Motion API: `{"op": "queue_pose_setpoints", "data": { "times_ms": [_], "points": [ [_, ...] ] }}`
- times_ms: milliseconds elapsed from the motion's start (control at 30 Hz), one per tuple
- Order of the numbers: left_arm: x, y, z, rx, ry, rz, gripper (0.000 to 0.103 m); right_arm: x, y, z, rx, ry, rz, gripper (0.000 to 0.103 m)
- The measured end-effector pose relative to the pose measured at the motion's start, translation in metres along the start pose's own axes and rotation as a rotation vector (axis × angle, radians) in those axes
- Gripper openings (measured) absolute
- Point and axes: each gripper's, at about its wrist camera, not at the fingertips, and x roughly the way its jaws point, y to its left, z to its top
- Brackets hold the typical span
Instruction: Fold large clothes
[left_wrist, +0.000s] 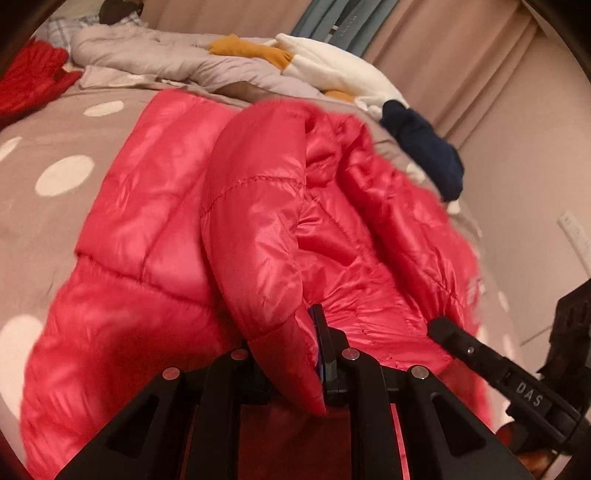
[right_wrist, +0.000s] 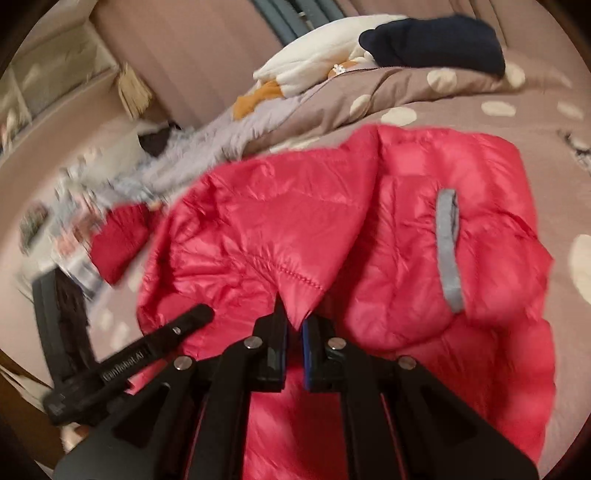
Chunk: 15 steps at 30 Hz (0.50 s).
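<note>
Stage: early, fold begun, not finished | red shiny quilted puffer jacket (left_wrist: 155, 206) lay crumpled on taupe dotted bed cover (left_wrist: 55, 147) | left gripper (left_wrist: 291, 354) & right gripper (right_wrist: 293, 328): jaws narrow, each pinching jacket edge | left: flatten, fold sleeves, body.

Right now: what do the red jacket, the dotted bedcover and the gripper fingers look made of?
Red jacket: thin glossy synthetic shell, likely nylon, with puffy stitched quilting that suggests down or fibre fill.
Dotted bedcover: matte woven fabric, probably cotton, with no sheen and soft creases.
Left gripper fingers: matte black rigid plastic, probably moulded, with metal pins at the pivots.
</note>
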Motion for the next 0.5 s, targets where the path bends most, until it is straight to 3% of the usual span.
{"op": "queue_pose_setpoints", "data": {
  "times_ms": [133, 333, 433, 500],
  "points": [
    [0.010, -0.012, -0.009, 0.096, -0.033, 0.090, 0.020, 0.026, -0.017, -0.025, 0.030, -0.014, -0.031, 0.008],
    [0.007, -0.014, -0.006, 0.103, -0.042, 0.106, 0.022, 0.022, -0.022, -0.020, 0.057, -0.022, -0.027, 0.010],
    [-0.023, -0.018, -0.011, 0.110, -0.079, 0.171, 0.039, 0.000, -0.014, -0.022, 0.059, -0.049, -0.038, 0.027],
    [-0.042, -0.020, -0.012, 0.098, -0.135, 0.201, 0.061, -0.026, -0.011, -0.025, 0.063, -0.114, -0.051, 0.052]
  ]
}}
